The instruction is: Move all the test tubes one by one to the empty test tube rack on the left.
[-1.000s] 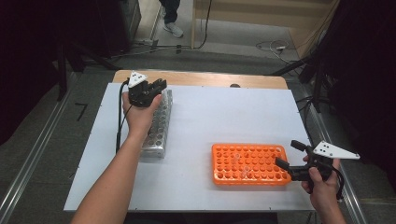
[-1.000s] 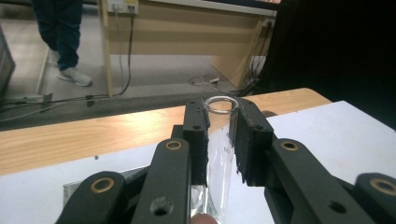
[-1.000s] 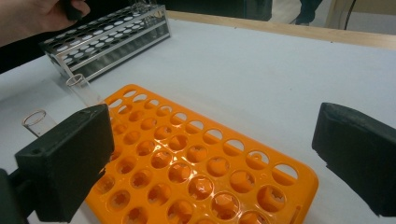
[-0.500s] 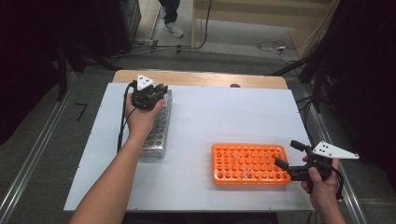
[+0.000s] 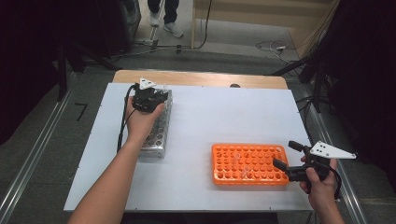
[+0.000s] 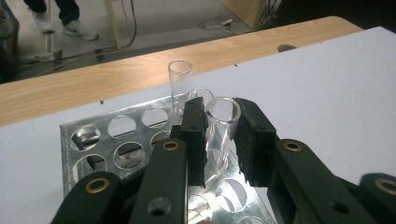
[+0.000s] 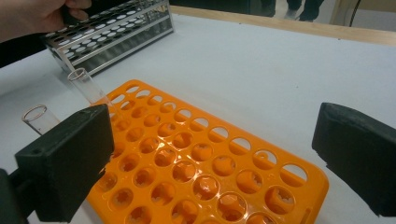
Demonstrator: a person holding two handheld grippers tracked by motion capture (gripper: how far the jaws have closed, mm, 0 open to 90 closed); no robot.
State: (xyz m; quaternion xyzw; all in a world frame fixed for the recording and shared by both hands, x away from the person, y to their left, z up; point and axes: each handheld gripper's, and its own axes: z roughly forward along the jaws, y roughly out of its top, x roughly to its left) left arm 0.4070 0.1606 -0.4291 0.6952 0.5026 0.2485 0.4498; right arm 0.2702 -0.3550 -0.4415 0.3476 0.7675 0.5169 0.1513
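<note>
Glass test tube (image 6: 221, 122) sits between the two black jaws of our left gripper (image 6: 223, 140), its open rim just above the pads; the jaws pinch it from both sides while its lower end is down in a hole of the metal rack (image 6: 116, 144). A second clear tube (image 6: 180, 86) stands upright in the rack just beyond it, toward the far edge of the bench.

From the high view we see our left hand (image 5: 140, 119) holding the left gripper (image 5: 148, 98) over the far end of the metal rack (image 5: 156, 140), which lies along the left part of the white bench top (image 5: 224, 116), near its far left corner. The wooden edge (image 5: 210, 79) of the bench runs behind it.

Near the right front corner lies the orange rack (image 5: 250, 163), flat on the bench. Our right gripper (image 5: 284, 156) hangs just off its right end, held by our right hand (image 5: 320, 186); its jaws are spread wide with nothing between them. In the right gripper view the two pads stand well apart over the orange rack (image 7: 196, 158), and two clear tubes (image 7: 86, 86) (image 7: 39, 119) lean out of holes at its left side. We cannot tell whether the other holes hold anything. The metal rack (image 7: 112, 32) shows beyond, with our left hand (image 7: 32, 16) above it.
</note>
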